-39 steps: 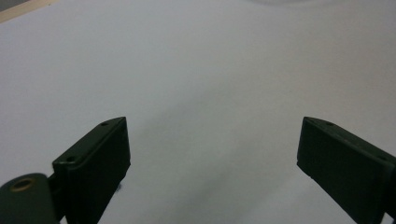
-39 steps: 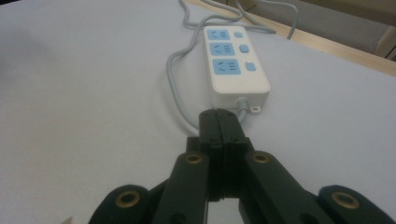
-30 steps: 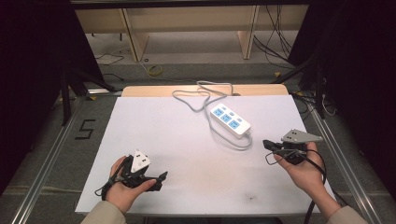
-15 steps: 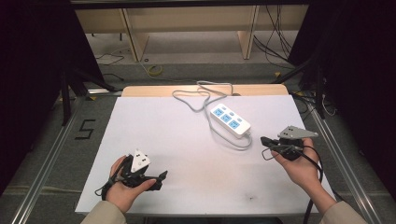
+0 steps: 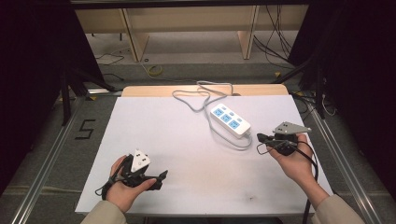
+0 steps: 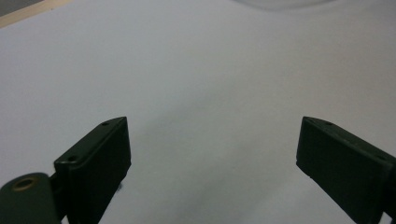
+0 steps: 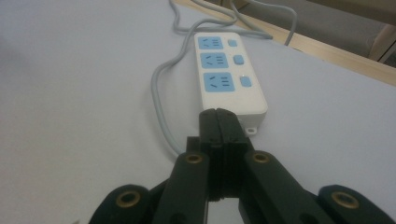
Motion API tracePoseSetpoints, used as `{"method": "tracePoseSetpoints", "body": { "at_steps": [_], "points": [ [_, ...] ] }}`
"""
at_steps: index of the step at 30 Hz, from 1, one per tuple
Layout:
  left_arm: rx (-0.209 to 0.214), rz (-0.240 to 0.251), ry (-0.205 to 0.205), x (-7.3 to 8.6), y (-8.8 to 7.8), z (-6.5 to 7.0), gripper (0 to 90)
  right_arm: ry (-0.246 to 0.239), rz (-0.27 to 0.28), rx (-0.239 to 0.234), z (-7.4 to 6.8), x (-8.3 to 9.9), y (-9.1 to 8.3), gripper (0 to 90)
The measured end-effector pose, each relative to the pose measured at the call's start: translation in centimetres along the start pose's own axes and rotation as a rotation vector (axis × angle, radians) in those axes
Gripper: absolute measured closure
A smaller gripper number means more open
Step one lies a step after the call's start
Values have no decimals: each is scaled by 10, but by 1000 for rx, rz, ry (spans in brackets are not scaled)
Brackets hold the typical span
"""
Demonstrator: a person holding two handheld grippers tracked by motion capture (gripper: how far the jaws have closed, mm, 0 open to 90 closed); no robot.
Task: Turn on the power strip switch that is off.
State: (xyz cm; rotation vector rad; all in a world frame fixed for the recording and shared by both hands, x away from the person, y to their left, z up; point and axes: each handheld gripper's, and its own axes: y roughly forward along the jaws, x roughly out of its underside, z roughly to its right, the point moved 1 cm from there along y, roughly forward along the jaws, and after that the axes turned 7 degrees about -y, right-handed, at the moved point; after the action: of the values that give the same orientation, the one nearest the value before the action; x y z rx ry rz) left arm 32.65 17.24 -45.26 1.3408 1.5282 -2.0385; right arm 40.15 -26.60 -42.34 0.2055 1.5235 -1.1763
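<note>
Right gripper [image 7: 219, 116] was closed on nothing, tips just short of the white power strip [image 7: 229, 70] mid-table. Left gripper [image 6: 212, 149] was open over bare sheet. Strip probably light, rigid, slick; cord [image 5: 196, 95] floppy. Grip across its narrow sides.

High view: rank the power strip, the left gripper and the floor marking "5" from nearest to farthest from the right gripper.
1. Power strip, just up and left of the right gripper.
2. Left gripper, near the table's front-left edge.
3. Marking "5", on the floor left of the table.
</note>
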Motion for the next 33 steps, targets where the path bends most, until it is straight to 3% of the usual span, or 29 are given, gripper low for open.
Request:
{"method": "tracePoseSetpoints", "body": {
  "at_steps": [33],
  "points": [
    [8,8,1,-1,1,1,103,12,-19,23,7,-11,40,900]
  ]
}}
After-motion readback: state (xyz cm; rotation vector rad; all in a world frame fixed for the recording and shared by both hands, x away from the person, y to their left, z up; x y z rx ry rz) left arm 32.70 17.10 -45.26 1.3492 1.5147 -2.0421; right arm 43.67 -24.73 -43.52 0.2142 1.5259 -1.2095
